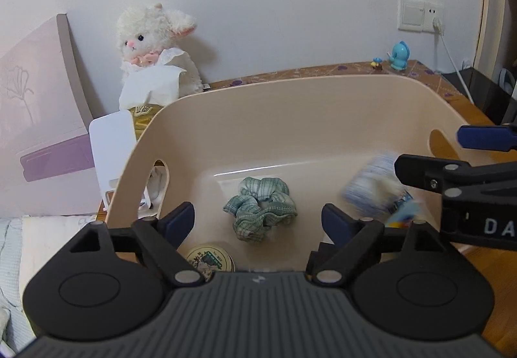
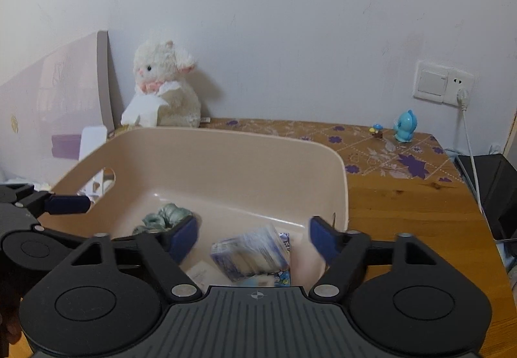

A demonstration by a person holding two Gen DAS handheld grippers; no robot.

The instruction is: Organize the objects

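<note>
Right gripper (image 2: 253, 236) has its fingers spread wide over the beige bin (image 2: 226, 144) at the tabletop's left edge, blurry blue-white packet (image 2: 248, 253) looks just dropped in near the green scrunchie (image 1: 260, 207), left gripper (image 1: 258, 222) open too.
</note>
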